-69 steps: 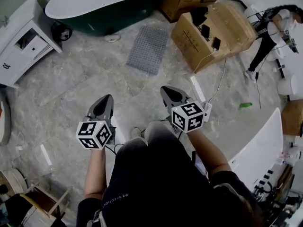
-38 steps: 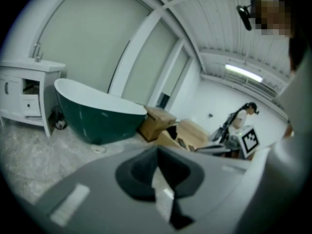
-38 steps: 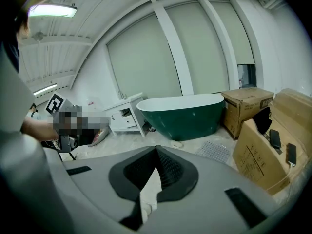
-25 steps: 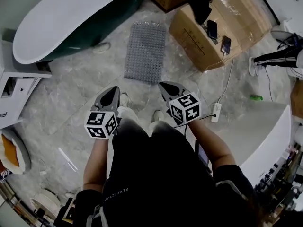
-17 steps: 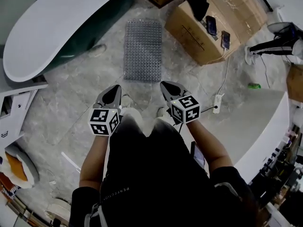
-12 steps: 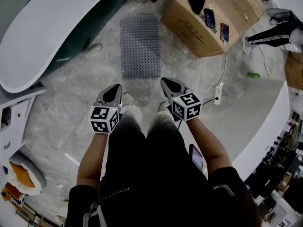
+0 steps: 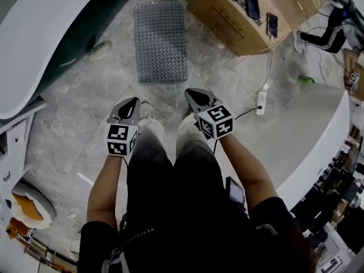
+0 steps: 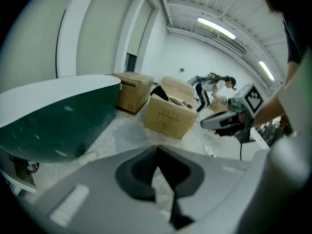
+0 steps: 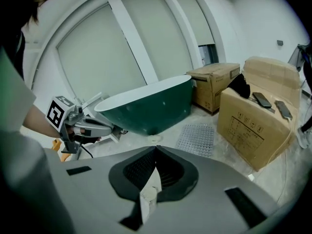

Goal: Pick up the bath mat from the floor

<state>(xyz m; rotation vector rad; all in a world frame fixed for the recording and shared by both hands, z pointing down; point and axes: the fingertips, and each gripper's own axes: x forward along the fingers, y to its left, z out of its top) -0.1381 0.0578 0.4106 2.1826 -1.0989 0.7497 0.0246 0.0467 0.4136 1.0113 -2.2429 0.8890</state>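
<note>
My left tool point(image 7: 131, 101) is closed tight, with nothing between its jaws. My right tool point(image 7: 189, 91) is the same, jaws pressed together and empty. Both point forward and down, side by side. The grey bath mat point(image 7: 161, 41) lies flat on the marble floor point(image 7: 85, 101) ahead of them, well apart from both tips. It lies between the green bathtub point(image 7: 91, 27) and a cardboard box point(image 7: 227, 16).
</note>
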